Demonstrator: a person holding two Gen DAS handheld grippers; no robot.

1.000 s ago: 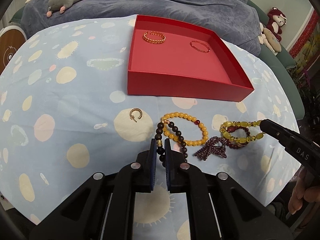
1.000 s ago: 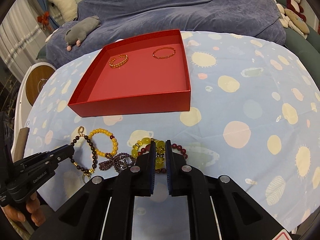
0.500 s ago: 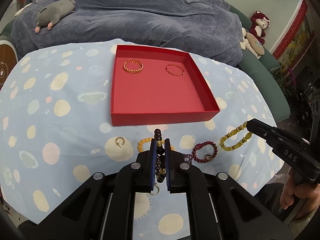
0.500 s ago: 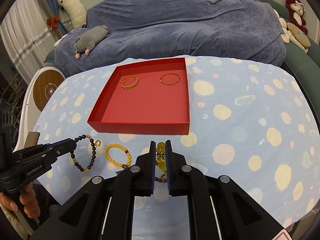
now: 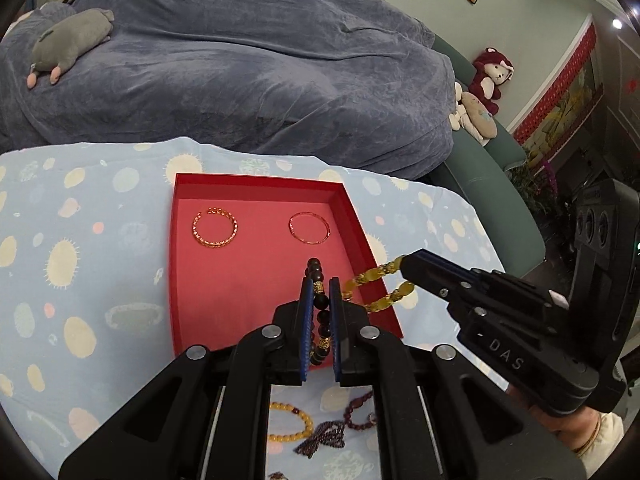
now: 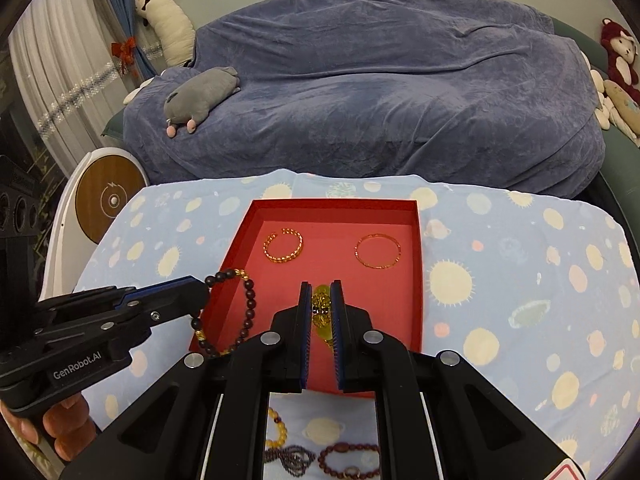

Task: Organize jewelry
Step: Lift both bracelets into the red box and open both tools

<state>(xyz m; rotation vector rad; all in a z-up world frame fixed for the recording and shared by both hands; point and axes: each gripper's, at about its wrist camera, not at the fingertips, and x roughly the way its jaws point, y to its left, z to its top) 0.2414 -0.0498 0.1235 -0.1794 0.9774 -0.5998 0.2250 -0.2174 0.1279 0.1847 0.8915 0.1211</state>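
My left gripper (image 5: 320,282) is shut on a dark bead bracelet (image 5: 319,308) and holds it in the air over the near part of the red tray (image 5: 173,264). It also shows in the right wrist view (image 6: 248,308), hanging from the left gripper (image 6: 200,286). My right gripper (image 6: 321,286) is shut on a yellow bead bracelet (image 6: 321,304), also above the tray (image 6: 418,280). The yellow bracelet (image 5: 376,278) hangs from the right gripper (image 5: 406,260) in the left wrist view. Two gold bangles (image 5: 215,227) (image 5: 309,228) lie in the tray's far half.
An orange bead bracelet (image 5: 292,424), a dark red bead bracelet (image 6: 348,460) and a purple bead cluster (image 5: 322,438) lie on the blue spotted cloth (image 5: 80,280) near me. A sofa under a blue blanket (image 6: 380,100) stands behind the table.
Both grippers have lifted their bracelets off the cloth and moved forward, so they now hang over the red tray. The other bracelets stay on the cloth.
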